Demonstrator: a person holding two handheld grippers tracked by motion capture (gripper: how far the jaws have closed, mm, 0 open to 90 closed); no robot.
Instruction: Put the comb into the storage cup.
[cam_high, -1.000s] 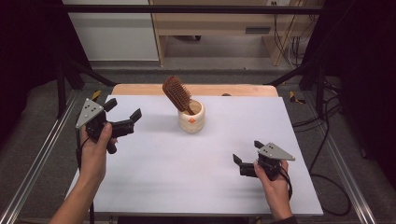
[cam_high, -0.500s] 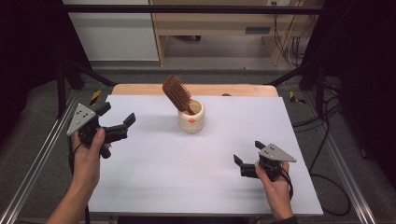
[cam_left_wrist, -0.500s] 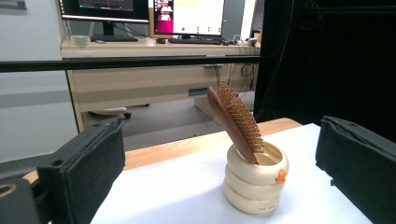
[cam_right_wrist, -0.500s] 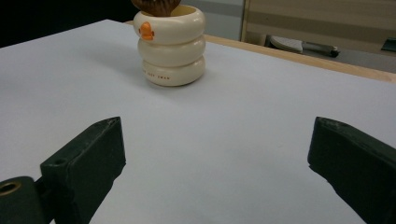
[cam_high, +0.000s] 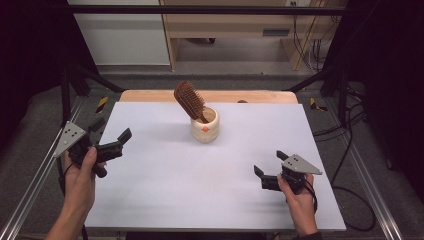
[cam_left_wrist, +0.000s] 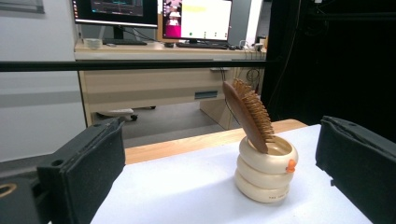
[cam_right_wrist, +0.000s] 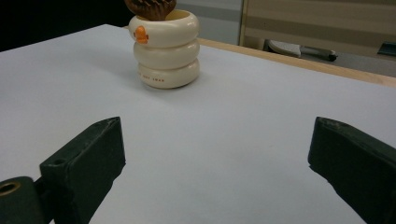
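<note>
While both grippers sit well back from the middle of the table (cam_high: 150, 200), nothing is in hold and the work looks to stand either at its very start or at its end; I cannot tell which. At the left edge of the high view, the left gripper (cam_high: 111, 136) is held raised off the table, its jaws spread wide and empty, pointed toward the cup (cam_high: 205, 125). The cup stands near the far middle of the white sheet, and the brush (cam_high: 189, 99) stands in it handle-down, head leaning left over the rim. To the right, the right gripper (cam_high: 269, 164) lies low near the front right, jaws likewise wide apart with nothing between them.

If the brush is to come out, the next move calls for one gripper to travel in and close on the wooden head or upper handle, above the rim, while the cup may need steadying against tipping.

The left gripper view shows the brush (cam_left_wrist: 247, 114) side-on, bristles facing right, and an orange knob on the cup (cam_left_wrist: 266, 172). The right gripper view shows the three stacked rings of the cup (cam_right_wrist: 164, 49) and small red lettering near its base, which the high view cannot resolve.
</note>
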